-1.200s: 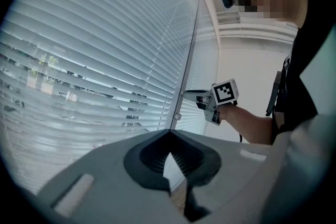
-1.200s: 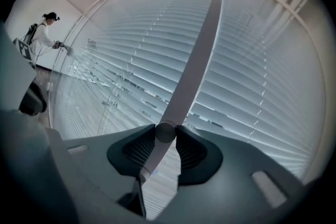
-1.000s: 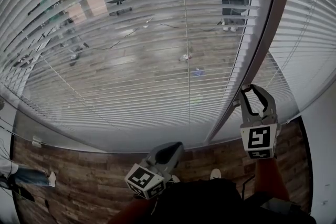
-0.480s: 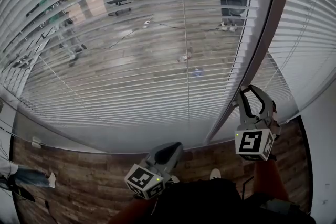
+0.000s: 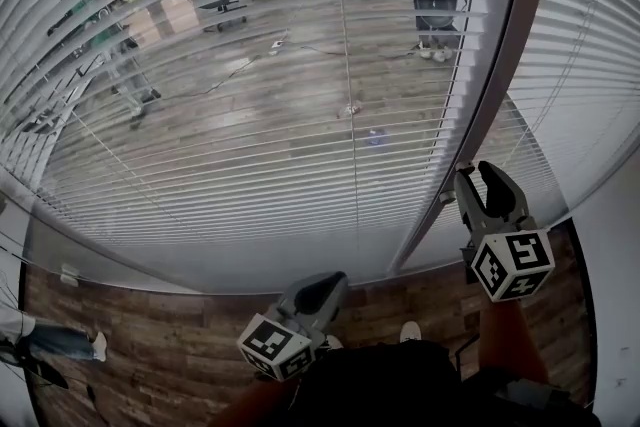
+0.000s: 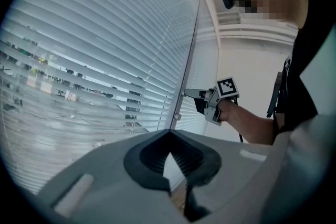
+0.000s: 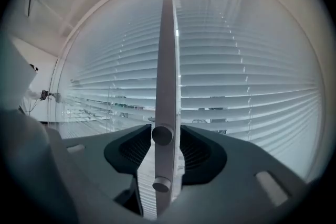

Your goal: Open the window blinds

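Horizontal white blinds (image 5: 250, 115) cover the big window, their slats partly tilted so the floor outside shows through; a second blind (image 5: 590, 65) hangs to the right. A window post (image 5: 500, 85) stands between them and carries two small round knobs. My right gripper (image 5: 480, 177) is at the post, shut on the upper knob (image 7: 161, 135), which sits between its pads; the lower knob (image 7: 160, 184) is free. The left gripper view shows my right gripper (image 6: 191, 94) touching the post just above the lower knob (image 6: 177, 116). My left gripper (image 5: 318, 290) hangs low by my body, shut and empty.
Wood-plank floor (image 5: 150, 335) runs below the sill. A white wall (image 5: 615, 245) closes the right side. Another person's leg (image 5: 55, 335) stands at the far left. Thin lift cords (image 5: 345, 65) run down through the slats.
My right gripper has rolled about its own axis at the post, its marker cube turning one way and then the other. The left gripper has stayed put.
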The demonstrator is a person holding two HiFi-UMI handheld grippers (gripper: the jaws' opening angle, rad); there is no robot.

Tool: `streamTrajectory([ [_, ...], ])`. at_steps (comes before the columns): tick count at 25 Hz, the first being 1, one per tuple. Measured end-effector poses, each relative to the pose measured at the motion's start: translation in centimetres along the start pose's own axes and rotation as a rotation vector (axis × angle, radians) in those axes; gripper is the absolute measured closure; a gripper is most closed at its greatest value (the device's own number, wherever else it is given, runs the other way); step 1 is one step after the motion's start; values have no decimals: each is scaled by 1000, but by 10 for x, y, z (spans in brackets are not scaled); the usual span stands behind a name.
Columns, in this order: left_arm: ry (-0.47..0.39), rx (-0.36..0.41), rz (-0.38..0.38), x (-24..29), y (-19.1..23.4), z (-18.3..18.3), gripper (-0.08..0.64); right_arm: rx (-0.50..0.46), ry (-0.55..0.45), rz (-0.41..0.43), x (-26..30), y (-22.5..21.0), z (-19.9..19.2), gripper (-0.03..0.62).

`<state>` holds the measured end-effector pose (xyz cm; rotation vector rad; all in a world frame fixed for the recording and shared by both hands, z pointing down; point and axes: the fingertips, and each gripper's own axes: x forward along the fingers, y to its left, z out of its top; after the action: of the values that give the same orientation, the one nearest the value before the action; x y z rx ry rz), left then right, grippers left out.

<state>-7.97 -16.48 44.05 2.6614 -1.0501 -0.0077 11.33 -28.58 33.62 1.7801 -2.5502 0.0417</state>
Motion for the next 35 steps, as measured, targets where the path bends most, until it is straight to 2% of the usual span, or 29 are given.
streamTrajectory([
  [3,1,-6,0,0,0,-1,560,-31,4,5,1,5,-1,396],
  [17,-1,-2,1,1,1,0,560,-27,11,15,5,4,-5,416],
  [24,7,2,-1,1,1,1,560,-77,29,6,5,5,-6,437],
  [28,0,-1,-6,1,0,1,560,-173,50,-9,5,5,-7,439],
  [35,14,-1,-5,1,-1,0,560,-445,85,-56,6,10,-5,440],
])
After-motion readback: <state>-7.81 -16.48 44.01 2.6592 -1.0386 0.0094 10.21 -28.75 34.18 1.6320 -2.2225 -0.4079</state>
